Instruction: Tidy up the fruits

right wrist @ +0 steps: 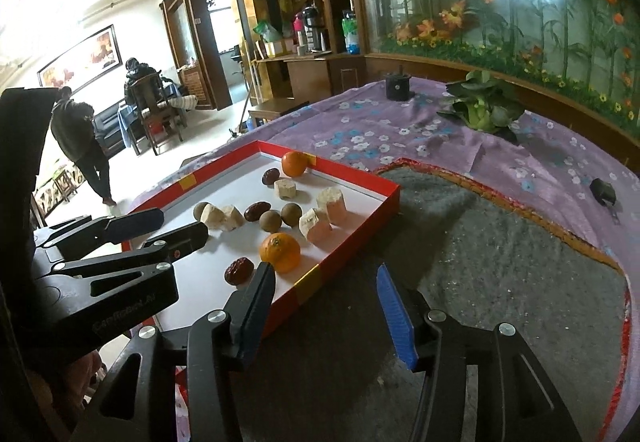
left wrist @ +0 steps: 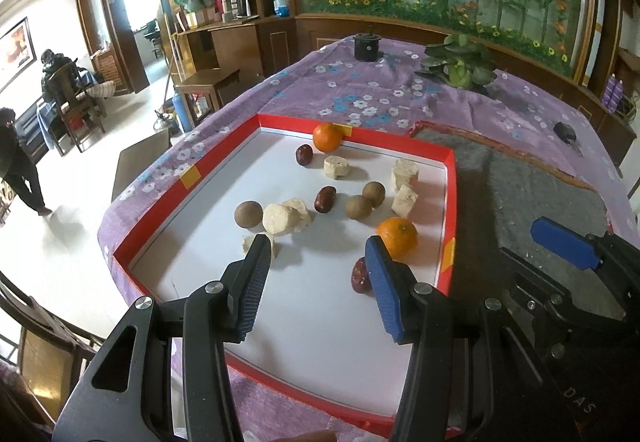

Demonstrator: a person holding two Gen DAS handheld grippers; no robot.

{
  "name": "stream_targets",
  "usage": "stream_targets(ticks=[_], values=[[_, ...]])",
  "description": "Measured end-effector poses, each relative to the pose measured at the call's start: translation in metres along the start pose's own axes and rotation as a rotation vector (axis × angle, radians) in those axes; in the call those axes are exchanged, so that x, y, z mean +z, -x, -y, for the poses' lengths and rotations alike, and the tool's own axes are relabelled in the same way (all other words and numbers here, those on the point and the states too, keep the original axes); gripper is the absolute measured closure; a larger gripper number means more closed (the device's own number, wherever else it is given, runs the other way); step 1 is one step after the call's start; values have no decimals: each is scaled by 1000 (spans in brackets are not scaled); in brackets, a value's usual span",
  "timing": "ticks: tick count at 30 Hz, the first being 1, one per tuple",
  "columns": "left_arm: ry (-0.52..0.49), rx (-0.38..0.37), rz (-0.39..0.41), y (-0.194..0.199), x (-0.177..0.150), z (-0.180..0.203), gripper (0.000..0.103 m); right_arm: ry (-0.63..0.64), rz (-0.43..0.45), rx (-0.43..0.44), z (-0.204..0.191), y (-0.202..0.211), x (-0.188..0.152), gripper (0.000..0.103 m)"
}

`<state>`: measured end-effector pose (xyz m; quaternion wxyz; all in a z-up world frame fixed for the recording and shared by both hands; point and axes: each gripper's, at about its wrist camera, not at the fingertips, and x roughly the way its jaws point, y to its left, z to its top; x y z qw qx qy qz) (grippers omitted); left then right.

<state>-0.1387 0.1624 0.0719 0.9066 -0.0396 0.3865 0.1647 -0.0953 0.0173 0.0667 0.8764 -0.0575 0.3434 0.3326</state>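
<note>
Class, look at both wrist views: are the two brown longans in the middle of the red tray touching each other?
Touching. In the right wrist view the two longans press together with no white tray floor between them.

Red date point(left wrist: 360, 276) at lower centre half hidden behind the left gripper's point(left wrist: 318, 270) blue finger; pale chunk point(left wrist: 249, 243) partly behind the black finger; grey mat point(right wrist: 520, 262) cut by the right edge; small dark object point(right wrist: 603, 191) at far right too small to identify.
</note>
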Motion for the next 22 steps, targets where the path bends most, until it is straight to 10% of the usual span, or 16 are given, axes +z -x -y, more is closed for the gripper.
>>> stream_targets(ticks=[22], values=[[9, 24, 8, 1, -1, 0, 54, 12, -24, -3, 0, 0, 0, 52]])
